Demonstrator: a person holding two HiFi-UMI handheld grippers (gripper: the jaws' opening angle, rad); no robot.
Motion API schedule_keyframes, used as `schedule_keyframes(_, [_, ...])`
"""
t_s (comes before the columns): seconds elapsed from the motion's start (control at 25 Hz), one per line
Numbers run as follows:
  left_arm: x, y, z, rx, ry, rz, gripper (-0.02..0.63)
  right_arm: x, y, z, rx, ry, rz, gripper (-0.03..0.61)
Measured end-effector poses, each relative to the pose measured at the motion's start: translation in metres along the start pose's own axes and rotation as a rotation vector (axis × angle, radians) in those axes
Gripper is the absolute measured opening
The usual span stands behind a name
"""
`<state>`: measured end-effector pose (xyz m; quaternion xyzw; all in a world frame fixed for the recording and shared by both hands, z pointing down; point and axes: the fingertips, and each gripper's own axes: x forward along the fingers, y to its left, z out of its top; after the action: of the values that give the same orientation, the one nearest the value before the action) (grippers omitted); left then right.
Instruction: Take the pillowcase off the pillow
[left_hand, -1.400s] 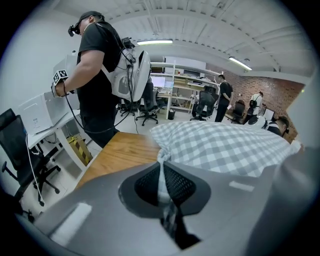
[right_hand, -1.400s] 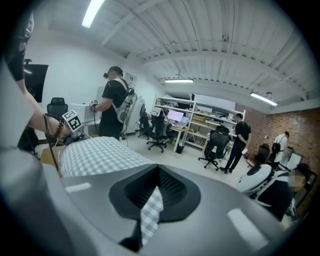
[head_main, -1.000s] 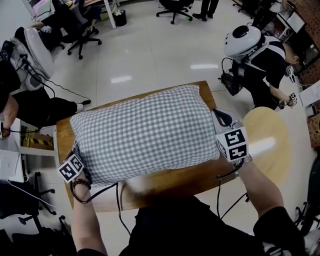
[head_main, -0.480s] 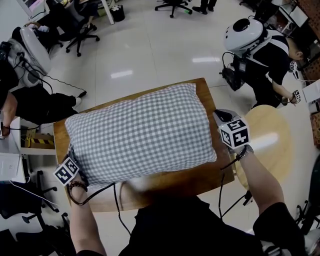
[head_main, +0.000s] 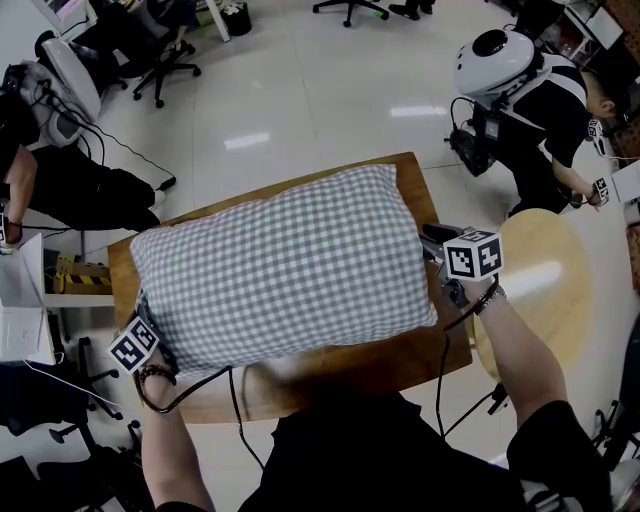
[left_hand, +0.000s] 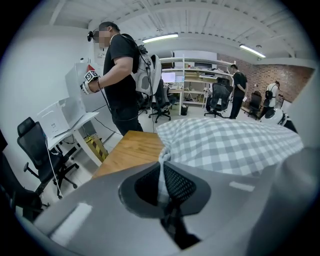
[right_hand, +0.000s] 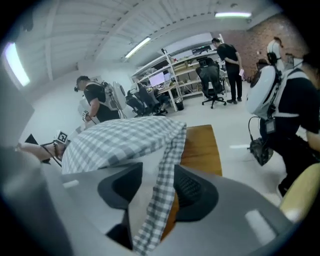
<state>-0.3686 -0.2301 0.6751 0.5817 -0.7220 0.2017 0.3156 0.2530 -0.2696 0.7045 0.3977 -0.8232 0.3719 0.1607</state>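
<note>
Clamping a bunched corner of the grey-and-white checked pillowcase (left_hand: 230, 145), the left gripper (left_hand: 162, 167) shows its jaws together in its own view, with the cloth pinched between the pads. Ahead and to the right of these jaws the case swells up. Ahead and to the left, bare wooden counter (left_hand: 132, 150) runs to its far edge. Past that edge stands a person in black (left_hand: 122, 75) beside a white desk (left_hand: 65, 117) and office chairs.

The right gripper (right_hand: 159, 187), in its own view, has jaws that stand apart and have just been opening. A loose strip of pillowcase (right_hand: 165, 175) hangs down through the gap, lying closer to the right-hand pad; I cannot tell whether it touches. A bare counter corner (right_hand: 202, 145) lies ahead and right of the strip, with open floor beyond. A person wearing a white backpack (right_hand: 280, 100) stands further right.

From the head view, the pillow (head_main: 285, 265) covers most of the counter (head_main: 330, 365). The left gripper (head_main: 148, 312) sits at its near-left corner, its jaws hidden there by the cloth, and the right gripper (head_main: 432, 243) at its right end, close to the counter's edge. Bare wood shows behind both jaws, towards the person. A round pale table (head_main: 540, 280) stands just outside the right jaws.
</note>
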Motion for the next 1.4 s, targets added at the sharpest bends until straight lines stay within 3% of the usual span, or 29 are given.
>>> schedule_keyframes(0.24, [0.002, -0.003, 0.001, 0.028, -0.008, -0.006, 0.006, 0.002, 0.020, 0.014, 0.138, -0.045, 0.164, 0.250])
schedule_keyframes(0.4, [-0.001, -0.003, 0.002, 0.027, -0.013, -0.013, 0.006, 0.003, 0.040, 0.016, 0.186, -0.022, 0.264, 0.308])
schedule_keyframes(0.72, [-0.009, -0.022, 0.003, 0.028, -0.026, -0.031, 0.006, 0.015, 0.038, 0.003, 0.192, 0.075, 0.292, 0.327])
schedule_keyframes(0.8, [-0.007, -0.022, 0.000, 0.032, -0.029, -0.039, 0.006, 0.020, 0.039, -0.004, 0.196, 0.083, 0.292, 0.302])
schedule_keyframes(1.08, [-0.006, 0.002, 0.003, 0.021, -0.047, -0.040, 0.006, 0.029, 0.048, 0.001, 0.103, 0.035, 0.186, 0.101])
schedule_keyframes(1.4, [-0.028, -0.007, 0.004, -0.021, -0.075, -0.025, 0.005, -0.015, 0.038, 0.019, -0.037, -0.012, 0.042, 0.034])
